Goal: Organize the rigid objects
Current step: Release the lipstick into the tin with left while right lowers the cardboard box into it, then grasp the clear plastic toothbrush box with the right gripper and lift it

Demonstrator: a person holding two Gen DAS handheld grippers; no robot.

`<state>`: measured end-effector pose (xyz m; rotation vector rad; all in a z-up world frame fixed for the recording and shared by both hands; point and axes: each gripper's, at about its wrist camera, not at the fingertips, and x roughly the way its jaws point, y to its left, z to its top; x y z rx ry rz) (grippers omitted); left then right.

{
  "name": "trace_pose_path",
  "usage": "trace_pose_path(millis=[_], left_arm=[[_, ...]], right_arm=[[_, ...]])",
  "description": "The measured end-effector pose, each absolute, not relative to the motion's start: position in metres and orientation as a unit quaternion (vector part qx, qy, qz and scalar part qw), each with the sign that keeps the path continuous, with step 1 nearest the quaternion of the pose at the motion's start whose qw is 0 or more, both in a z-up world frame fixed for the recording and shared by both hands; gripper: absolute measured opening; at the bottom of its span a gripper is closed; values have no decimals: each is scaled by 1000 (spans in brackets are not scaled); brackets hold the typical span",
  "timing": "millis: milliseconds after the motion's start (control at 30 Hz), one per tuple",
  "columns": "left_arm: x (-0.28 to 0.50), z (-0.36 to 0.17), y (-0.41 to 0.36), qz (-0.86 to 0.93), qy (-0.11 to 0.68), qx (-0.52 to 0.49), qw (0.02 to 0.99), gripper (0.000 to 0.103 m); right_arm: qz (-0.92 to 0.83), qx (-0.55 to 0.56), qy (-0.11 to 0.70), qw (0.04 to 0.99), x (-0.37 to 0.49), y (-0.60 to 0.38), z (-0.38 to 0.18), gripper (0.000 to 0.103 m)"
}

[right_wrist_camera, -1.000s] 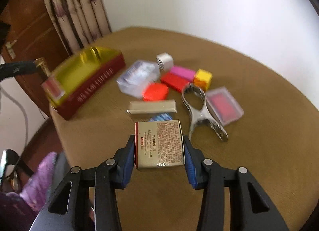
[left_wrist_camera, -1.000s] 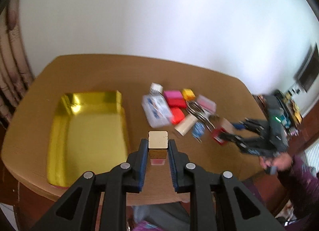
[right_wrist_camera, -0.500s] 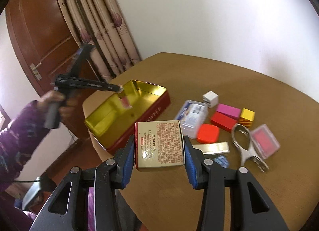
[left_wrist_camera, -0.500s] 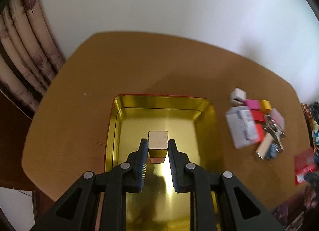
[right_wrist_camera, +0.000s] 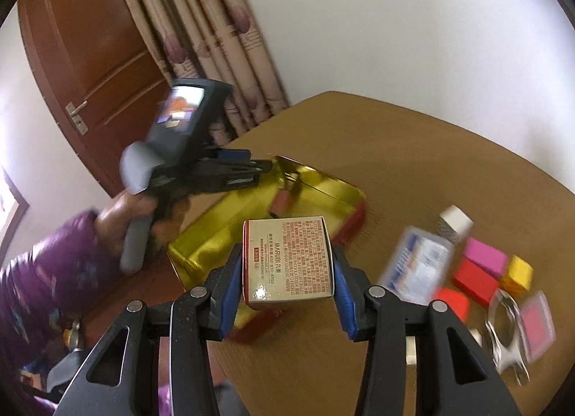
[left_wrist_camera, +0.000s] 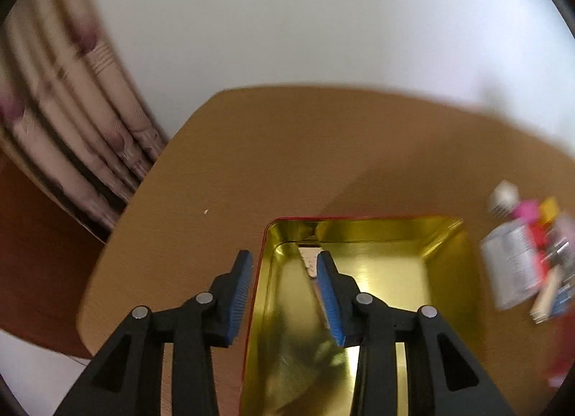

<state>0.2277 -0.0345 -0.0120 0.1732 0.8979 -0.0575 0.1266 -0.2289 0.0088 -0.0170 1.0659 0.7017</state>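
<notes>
Two grippers: left gripper (left_wrist_camera: 284, 277) opening, empty, over one gold tin (left_wrist_camera: 445, 261); right gripper (right_wrist_camera: 285, 274) clamps one printed box (right_wrist_camera: 287, 259).

The tin tray (left_wrist_camera: 445, 265) is shiny gold inside with red outer walls. Beside it lie pink (right_wrist_camera: 485, 258), red (right_wrist_camera: 474, 281) and yellow (right_wrist_camera: 517, 272) blocks. The carton (right_wrist_camera: 287, 258) is cream with red print. The curtain (right_wrist_camera: 215, 38) behind the tray is beige-striped with purple blotches.

There is one gold tray (right_wrist_camera: 323, 188) on one brown table (right_wrist_camera: 413, 150). One printed box (right_wrist_camera: 287, 259) and one small block (right_wrist_camera: 282, 200) show. Nearby lie one white cube (right_wrist_camera: 455, 219), one pink block (right_wrist_camera: 485, 258), one yellow cube (right_wrist_camera: 517, 272) and one clear case (right_wrist_camera: 418, 263).
</notes>
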Motion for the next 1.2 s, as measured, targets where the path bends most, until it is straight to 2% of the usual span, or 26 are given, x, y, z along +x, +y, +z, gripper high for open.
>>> trace_pose_path(millis=[133, 333, 567, 633, 700, 767, 833, 900, 1033, 1200], left_arm=[[161, 14, 2, 6, 371, -8, 928, 43], [81, 15, 22, 47, 345, -16, 937, 45], [77, 6, 42, 32, 359, -58, 931, 47], [76, 2, 42, 24, 373, -63, 925, 47], [74, -1, 41, 21, 383, -68, 921, 47], [73, -2, 37, 8, 388, -72, 919, 47], [72, -1, 33, -1, 388, -73, 919, 49], [66, -2, 21, -10, 387, -67, 919, 49], [59, 1, 2, -7, 390, -47, 919, 49], [51, 3, -5, -10, 404, -51, 913, 50]], right_arm=[[336, -32, 523, 782, 161, -189, -18, 44], [288, -85, 580, 758, 210, -140, -77, 44], [244, -94, 609, 749, 226, -117, -117, 46], [224, -105, 601, 759, 227, -113, -120, 53], [216, -95, 579, 780, 224, -113, -111, 65], [213, -68, 542, 810, 214, -121, -89, 68], [219, -32, 507, 833, 196, -139, -64, 77], [214, -5, 475, 854, 166, -169, -42, 95], [151, -47, 459, 874, 136, -215, -30, 101], [75, -90, 524, 843, 156, -256, -60, 101]])
